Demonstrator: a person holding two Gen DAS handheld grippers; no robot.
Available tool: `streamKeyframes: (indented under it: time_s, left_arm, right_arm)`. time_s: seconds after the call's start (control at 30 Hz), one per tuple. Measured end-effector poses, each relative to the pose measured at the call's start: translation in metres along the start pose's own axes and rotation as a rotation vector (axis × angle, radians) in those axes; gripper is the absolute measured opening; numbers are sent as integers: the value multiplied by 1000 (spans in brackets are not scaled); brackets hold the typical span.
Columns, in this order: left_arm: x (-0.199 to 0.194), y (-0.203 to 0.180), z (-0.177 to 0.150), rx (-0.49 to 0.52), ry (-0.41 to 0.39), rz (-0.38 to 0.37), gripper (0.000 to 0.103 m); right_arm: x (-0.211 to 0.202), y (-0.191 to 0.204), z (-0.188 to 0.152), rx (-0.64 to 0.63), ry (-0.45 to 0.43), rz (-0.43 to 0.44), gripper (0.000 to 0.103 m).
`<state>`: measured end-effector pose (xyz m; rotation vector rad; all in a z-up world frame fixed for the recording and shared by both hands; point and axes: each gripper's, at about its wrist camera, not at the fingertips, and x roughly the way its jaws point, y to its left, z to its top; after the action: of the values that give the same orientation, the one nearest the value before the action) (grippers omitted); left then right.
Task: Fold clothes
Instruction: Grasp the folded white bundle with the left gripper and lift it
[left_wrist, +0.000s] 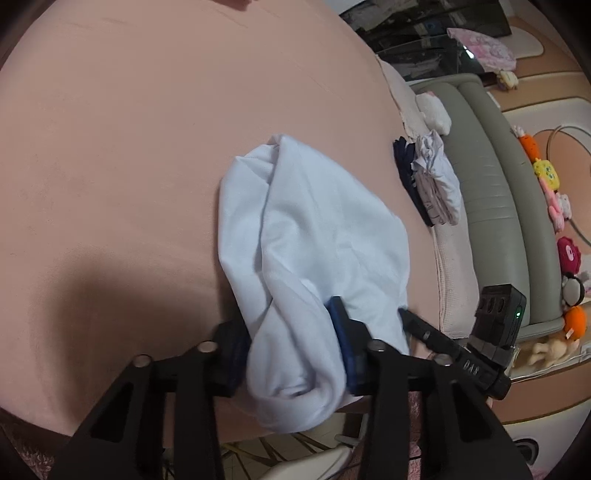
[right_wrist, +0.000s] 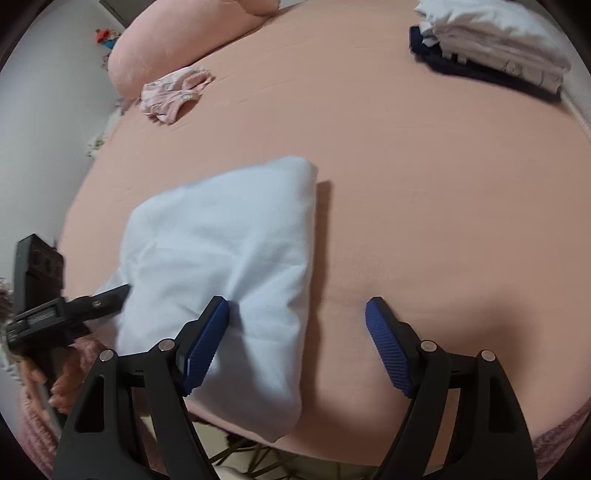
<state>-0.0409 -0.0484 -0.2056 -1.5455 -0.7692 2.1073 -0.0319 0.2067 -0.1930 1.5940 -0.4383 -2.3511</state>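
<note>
Pale blue garment (right_wrist: 221, 258) lies on the pink bed sheet (right_wrist: 424, 184) at the near edge of the bed, partly folded into a rough rectangle; its near end bunches and droops over the mattress edge

Left hand-held gripper (left_wrist: 291, 354): jaws closed around a thick roll of the garment's near end, cloth bulging out between the blue pads. Grip looks bulky, more than one layer caught

Right hand-held gripper (right_wrist: 295, 339): jaws spread wide, holding nothing. Its left pad rests on the garment near its right edge; its right pad sits over bare sheet. From the left wrist view only the tip of one finger reaches the cloth

Elsewhere on the bed: a stack of folded clothes (right_wrist: 495, 44), white pieces over a dark navy one, at the far right; a small pink garment (right_wrist: 173, 92) crumpled near the pink pillow (right_wrist: 177, 40)

Judgement on doing this well:
- Right gripper needs to close on the garment's free near corner, taking the same layers as the left, so both ends travel level
- Left's bunched hold risks a twisted fold; better a flatter pinch at the edge
- Keep the cloth taut between the two grippers and pull the drooping part back up onto the bed before laying it over
- Whether this is a fold being made or a finished piece being lifted for the stack, the views do not settle
</note>
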Motion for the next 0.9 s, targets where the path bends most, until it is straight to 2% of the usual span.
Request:
streamKeyframes:
  time_s: [0.07,0.13,0.2,0.23,0.37,0.47,0.57,0.73,0.9]
  left_arm:
    - [-2,-11,-1,44,-21,41,31]
    - [-4,-22,-2,87,-41,82,29]
    - [-12,-36,-2,141,-56,124,28]
    - [-13,-48,2,167,-63,128,28]
    - [-1,-114,41,263,-90,72,27]
    - [8,-164,69,335,-109,30,27]
    - [18,-213,98,407,-129,-12,27]
    - [33,-296,146,527,-162,-83,27]
    - [101,-309,181,501,-103,-75,27]
  right_arm:
    - [1,5,-1,-28,28,78,45]
    - [3,9,-2,-35,42,119,42]
    - [4,9,-2,-32,37,106,33]
    - [2,8,0,-24,32,105,25]
    - [-38,8,15,-25,-55,104,24]
    - [-76,-7,40,-5,-120,98,24]
    - [-125,-38,77,13,-213,66,24]
    - [-194,-90,149,23,-349,-48,24]
    - [-238,-138,211,28,-454,-149,24]
